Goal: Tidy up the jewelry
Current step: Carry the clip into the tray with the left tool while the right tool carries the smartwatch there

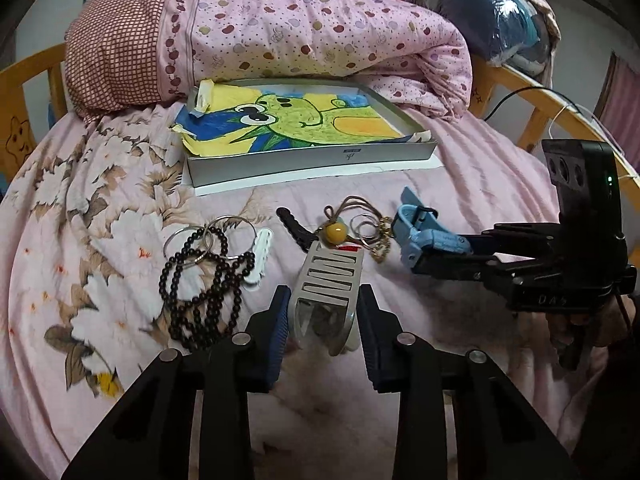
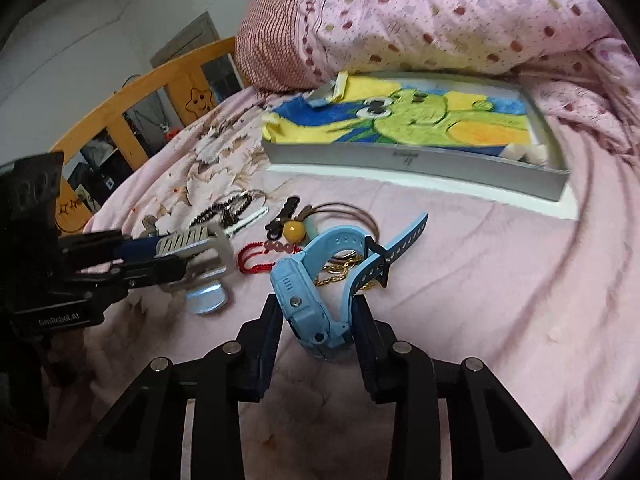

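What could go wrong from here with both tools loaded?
1. The light blue plastic watch in the right tool trails its strap over the gold chain; lifting may snag it.
2. The silver slotted metal hair clip sits between the left tool's pads with visible gaps, so it may slip.

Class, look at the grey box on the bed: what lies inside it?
Inside the grey box lies a crayon drawing of a green cartoon creature on yellow and blue. It covers the floor of the box, so anything beneath is hidden.

A child's bedroom at home.
Pink floral bedsheet (image 1: 120, 240), rolled apple-print quilt (image 1: 304, 28) at the far side, wooden star-painted bed rail (image 2: 132, 108).
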`<move>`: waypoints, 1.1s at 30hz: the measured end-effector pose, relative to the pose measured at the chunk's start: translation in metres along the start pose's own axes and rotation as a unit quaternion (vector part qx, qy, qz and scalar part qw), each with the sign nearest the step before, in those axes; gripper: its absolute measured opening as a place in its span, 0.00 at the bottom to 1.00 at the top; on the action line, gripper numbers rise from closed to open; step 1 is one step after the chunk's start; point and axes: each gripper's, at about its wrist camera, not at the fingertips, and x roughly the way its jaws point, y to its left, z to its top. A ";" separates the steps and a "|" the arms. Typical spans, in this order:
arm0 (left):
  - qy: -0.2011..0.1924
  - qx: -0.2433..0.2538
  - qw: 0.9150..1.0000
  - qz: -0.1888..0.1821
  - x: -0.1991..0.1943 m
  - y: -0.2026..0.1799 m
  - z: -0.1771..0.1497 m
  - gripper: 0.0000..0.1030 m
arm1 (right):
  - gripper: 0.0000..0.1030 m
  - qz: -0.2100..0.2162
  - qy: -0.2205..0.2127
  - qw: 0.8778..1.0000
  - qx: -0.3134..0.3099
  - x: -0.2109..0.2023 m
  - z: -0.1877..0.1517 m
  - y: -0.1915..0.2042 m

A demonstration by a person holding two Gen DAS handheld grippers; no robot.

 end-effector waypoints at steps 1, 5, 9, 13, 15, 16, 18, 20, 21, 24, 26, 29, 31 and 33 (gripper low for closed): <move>-0.003 -0.003 1.000 -0.002 -0.004 -0.002 -0.001 0.27 | 0.31 -0.001 -0.008 1.000 0.002 -0.005 0.001 0.000; -0.014 -0.011 1.000 -0.007 -0.013 -0.011 0.003 0.27 | 0.30 -0.002 -0.038 0.999 0.007 -0.023 0.007 -0.001; -0.023 -0.030 0.999 -0.030 -0.019 -0.016 0.014 0.27 | 0.30 -0.001 -0.074 0.997 0.023 -0.033 0.013 -0.010; -0.037 -0.034 0.998 -0.034 -0.023 -0.017 0.030 0.27 | 0.30 -0.034 -0.117 0.992 0.020 -0.033 0.029 -0.021; -0.047 -0.034 0.998 -0.026 -0.022 -0.016 0.041 0.27 | 0.30 -0.057 -0.132 0.990 0.011 -0.029 0.039 -0.025; -0.053 -0.034 0.998 -0.018 -0.020 -0.014 0.049 0.27 | 0.30 -0.069 -0.138 0.988 0.004 -0.027 0.045 -0.028; -0.064 -0.036 0.997 0.000 -0.015 -0.009 0.062 0.27 | 0.30 -0.075 -0.149 0.986 0.002 -0.024 0.054 -0.036; -0.074 -0.042 0.996 0.019 -0.005 -0.003 0.078 0.27 | 0.30 -0.081 -0.157 0.984 0.006 -0.019 0.063 -0.047; -0.079 -0.046 0.995 0.027 0.001 0.000 0.085 0.27 | 0.30 -0.086 -0.160 0.983 0.008 -0.016 0.068 -0.054; -0.084 -0.068 0.993 0.046 0.023 0.011 0.109 0.27 | 0.30 -0.099 -0.167 0.981 0.020 -0.003 0.084 -0.075; -0.083 -0.081 0.992 0.053 0.040 0.019 0.123 0.27 | 0.30 -0.104 -0.165 0.980 0.029 0.007 0.092 -0.088; -0.073 -0.094 0.991 0.060 0.063 0.030 0.137 0.27 | 0.30 -0.114 -0.156 0.980 0.043 0.019 0.096 -0.106; -0.062 -0.102 0.991 0.061 0.078 0.034 0.142 0.27 | 0.30 -0.119 -0.146 0.981 0.054 0.027 0.097 -0.118; -0.051 -0.107 0.991 0.063 0.093 0.037 0.146 0.27 | 0.30 -0.126 -0.139 0.980 0.068 0.035 0.097 -0.128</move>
